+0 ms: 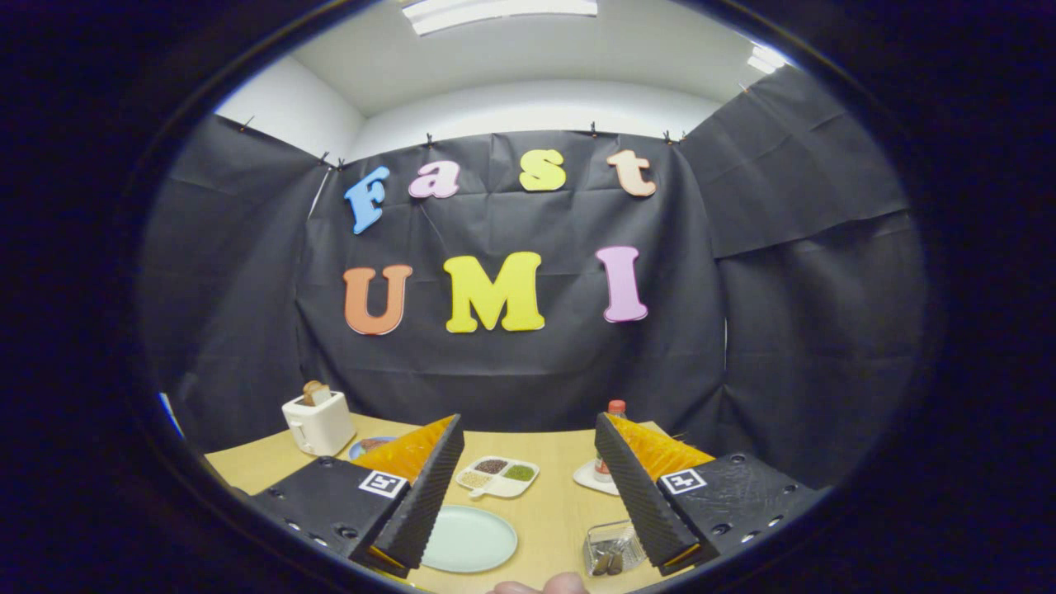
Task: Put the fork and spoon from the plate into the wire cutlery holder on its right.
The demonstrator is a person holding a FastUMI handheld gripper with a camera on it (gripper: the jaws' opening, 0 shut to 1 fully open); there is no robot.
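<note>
Pale green round plate (468, 539) is lying bare; dark handles are standing in the wire cutlery holder (612, 548). My gripper (528, 495) fingers are hanging spread, holding nothing. Metal cutlery, I judge, is slippery.

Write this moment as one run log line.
gripper: open, holds nothing | plate: bare, between fingers | cutlery holder: handles inside, right of plate

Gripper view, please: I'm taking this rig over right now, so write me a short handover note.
Gripper: open, holding nothing, fingers spread above the table.
Plate: pale green, between the fingers, looks bare.
Wire cutlery holder: right of the plate, by the right finger; dark handles stand in it.
Done: fork and spoon appear to be in the holder, though the pieces are too small to identify.
Left: confirm both are in.
</note>
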